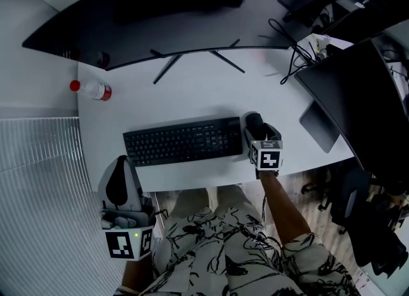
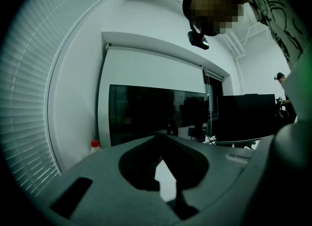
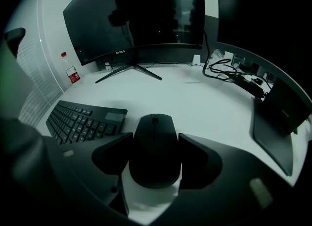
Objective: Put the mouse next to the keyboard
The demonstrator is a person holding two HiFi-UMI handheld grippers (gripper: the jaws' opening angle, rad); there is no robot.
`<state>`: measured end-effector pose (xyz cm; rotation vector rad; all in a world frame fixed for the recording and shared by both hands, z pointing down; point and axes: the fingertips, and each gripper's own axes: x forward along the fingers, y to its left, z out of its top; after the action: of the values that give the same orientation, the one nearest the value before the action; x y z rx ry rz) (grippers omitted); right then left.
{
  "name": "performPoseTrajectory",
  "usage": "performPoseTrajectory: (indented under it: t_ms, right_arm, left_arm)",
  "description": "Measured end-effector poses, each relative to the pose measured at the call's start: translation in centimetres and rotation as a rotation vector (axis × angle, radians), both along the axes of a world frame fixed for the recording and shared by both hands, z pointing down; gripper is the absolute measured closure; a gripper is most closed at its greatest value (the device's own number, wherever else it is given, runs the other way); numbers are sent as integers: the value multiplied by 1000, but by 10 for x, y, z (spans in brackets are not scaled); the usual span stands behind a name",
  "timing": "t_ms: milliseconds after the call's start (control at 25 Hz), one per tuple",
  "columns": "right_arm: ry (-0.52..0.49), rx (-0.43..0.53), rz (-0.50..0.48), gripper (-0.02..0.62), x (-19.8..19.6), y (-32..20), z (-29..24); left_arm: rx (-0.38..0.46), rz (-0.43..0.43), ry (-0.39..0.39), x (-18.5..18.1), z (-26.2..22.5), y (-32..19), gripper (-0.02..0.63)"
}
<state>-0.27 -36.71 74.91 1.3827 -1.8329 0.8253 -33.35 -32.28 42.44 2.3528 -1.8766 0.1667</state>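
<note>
Clear plastic bottle (image 1: 91, 89), red cap, lying on its side at far left of smooth white desk (image 1: 192, 90). My left gripper (image 1: 119, 185) at near left corner of desk: dark tapered jaws closed tip to tip, nothing between them. Flat black keyboard (image 1: 182, 140), matte, low keys, lying mid-desk. Rounded matte black mouse (image 3: 155, 147) resting on desk, just beside keyboard's right end. My right gripper (image 3: 155, 154) closed on it, blocky jaws pressed against both flanks. Tangled black cables (image 1: 294, 52) far right.
</note>
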Motion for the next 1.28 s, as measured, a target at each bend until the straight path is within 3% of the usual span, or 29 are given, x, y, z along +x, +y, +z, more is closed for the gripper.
performPoseTrajectory:
  t_ms: [440, 640, 760, 920, 1000, 1280]
  right_arm:
    - [0, 13, 6, 286, -1, -1, -3]
    - [-6, 81, -6, 279, 2, -8, -24]
    - [-9, 197, -22, 395, 4, -18, -57]
    - [-33, 343, -33, 494, 7, -31, -110]
    - [-65, 415, -43, 589, 7, -35, -137]
    - [-158, 588, -95, 591, -5, -35, -223]
  left_arm:
    - [4, -2, -4, 3, -3, -3, 606]
    - [17, -1, -4, 4, -7, -3, 604]
    - [27, 2, 0, 6, -12, -1, 604]
    - [51, 4, 3, 10, -21, 3, 604]
    - [53, 4, 15, 12, -24, 4, 605]
    - [108, 4, 19, 16, -49, 8, 604]
